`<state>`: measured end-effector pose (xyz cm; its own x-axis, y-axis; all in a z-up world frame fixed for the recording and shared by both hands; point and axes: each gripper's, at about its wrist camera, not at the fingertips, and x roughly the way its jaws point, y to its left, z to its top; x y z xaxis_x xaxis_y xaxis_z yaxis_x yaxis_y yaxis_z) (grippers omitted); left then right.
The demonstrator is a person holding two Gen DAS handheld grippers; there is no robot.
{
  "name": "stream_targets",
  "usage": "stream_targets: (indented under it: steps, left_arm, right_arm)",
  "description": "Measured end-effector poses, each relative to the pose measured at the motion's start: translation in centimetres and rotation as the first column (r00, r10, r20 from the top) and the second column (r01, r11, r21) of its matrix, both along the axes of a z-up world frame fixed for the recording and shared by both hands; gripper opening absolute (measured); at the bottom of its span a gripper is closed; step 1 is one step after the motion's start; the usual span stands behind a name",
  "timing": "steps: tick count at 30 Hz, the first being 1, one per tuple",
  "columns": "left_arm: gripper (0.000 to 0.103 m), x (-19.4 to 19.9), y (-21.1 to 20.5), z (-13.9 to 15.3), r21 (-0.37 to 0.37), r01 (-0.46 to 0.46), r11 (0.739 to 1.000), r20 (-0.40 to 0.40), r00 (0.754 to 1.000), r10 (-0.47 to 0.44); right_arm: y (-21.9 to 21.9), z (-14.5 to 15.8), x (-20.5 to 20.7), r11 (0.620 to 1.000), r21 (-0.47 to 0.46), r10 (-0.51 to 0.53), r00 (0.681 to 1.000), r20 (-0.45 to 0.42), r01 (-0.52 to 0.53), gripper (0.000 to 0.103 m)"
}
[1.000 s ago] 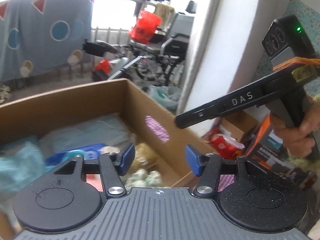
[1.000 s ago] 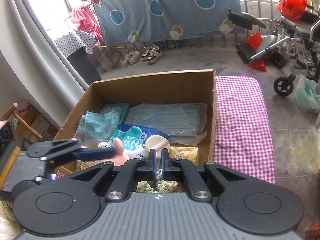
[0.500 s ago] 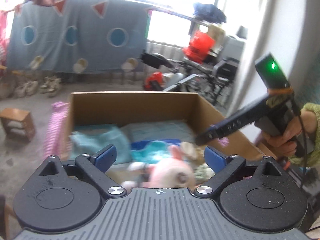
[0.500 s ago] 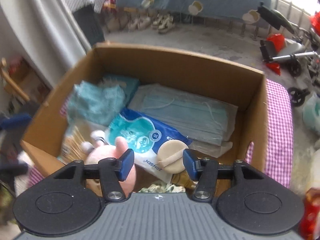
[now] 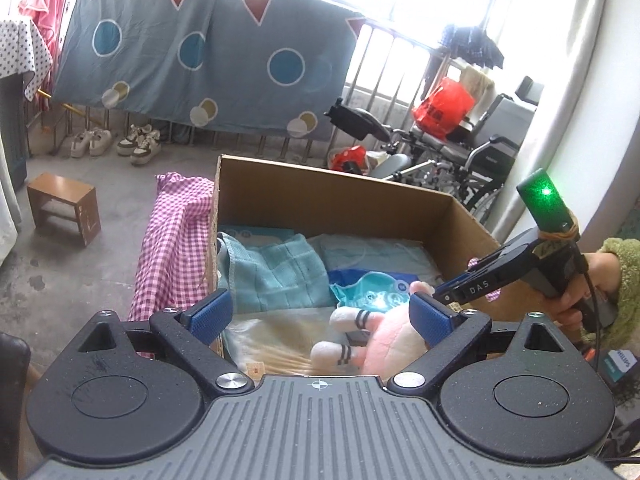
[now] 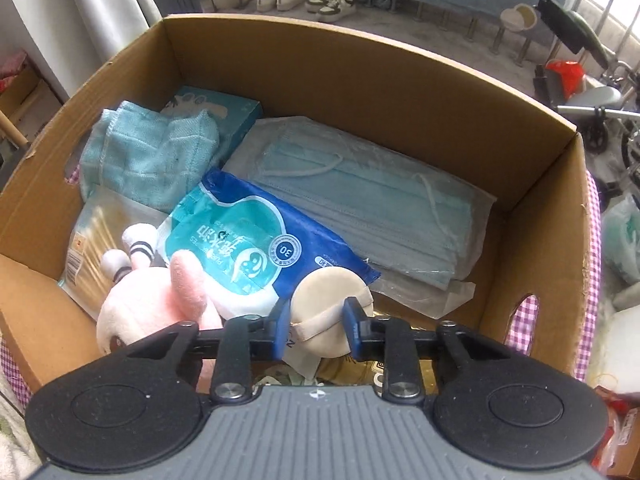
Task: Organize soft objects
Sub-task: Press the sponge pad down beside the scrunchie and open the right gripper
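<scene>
The cardboard box (image 6: 400, 80) already holds a teal towel (image 6: 148, 156) at ten o'clock, a face-mask pack (image 6: 360, 196) at one, a wipes packet (image 6: 248, 240) in the middle and a pink plush toy (image 6: 160, 304) at eight. The right gripper (image 6: 317, 322), jaws just closing, brackets the round powder puff (image 6: 328, 300) at six; whether its pads press yet I cannot tell, so that item looks unfinished. The left gripper (image 5: 320, 316) hangs wide open and empty over the plush.

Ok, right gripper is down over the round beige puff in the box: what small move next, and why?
Probably close the right gripper the rest of the way on the puff. Its jaws have just been closing and now flank the puff's sides, though firm pad contact is unclear. The puff lies on the blue wipes pack beside the pink plush, so pinch before lifting.
</scene>
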<state>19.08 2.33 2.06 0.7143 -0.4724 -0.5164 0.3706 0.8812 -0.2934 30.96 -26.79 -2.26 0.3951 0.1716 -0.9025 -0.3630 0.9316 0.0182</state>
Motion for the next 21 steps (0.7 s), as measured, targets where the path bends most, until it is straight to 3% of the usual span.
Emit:
stream_targets:
  steps: [4,8,11,15,18,21]
  left_arm:
    - [0.095,0.0,-0.2,-0.2,-0.002,0.006,1.000,-0.003,1.000,-0.006]
    - [0.095,0.0,-0.3,-0.3,-0.002,0.013,1.000,-0.007,1.000,-0.013]
    - [0.095,-0.1,-0.5,-0.4,0.002,0.012,1.000,-0.013,1.000,-0.012]
    - [0.095,0.0,-0.5,-0.5,0.003,0.008,1.000,-0.024,1.000,-0.008]
    - [0.095,0.0,-0.6,-0.5,0.003,0.010,1.000,-0.023,1.000,-0.010]
    - [0.095,-0.1,-0.6,-0.4,0.003,0.016,1.000,-0.019,1.000,-0.016]
  right_arm:
    - [0.6,-0.2,-0.1,0.998,-0.040,0.038,0.999,0.011,-0.038,0.032]
    - [1.1,-0.5,-0.1,0.995,-0.080,0.067,0.997,0.032,-0.065,0.041]
    - [0.6,-0.7,0.3,0.997,-0.056,0.060,0.998,0.027,-0.059,0.041]
    - [-0.3,-0.4,0.3,1.000,-0.009,0.020,0.999,0.030,-0.020,0.025]
    - [-0.7,0.6,-0.4,1.000,-0.013,-0.009,0.997,0.079,0.010,0.012]
    - [-1.4,1.9,-0.9,0.999,-0.006,-0.036,0.993,0.113,0.037,0.006]
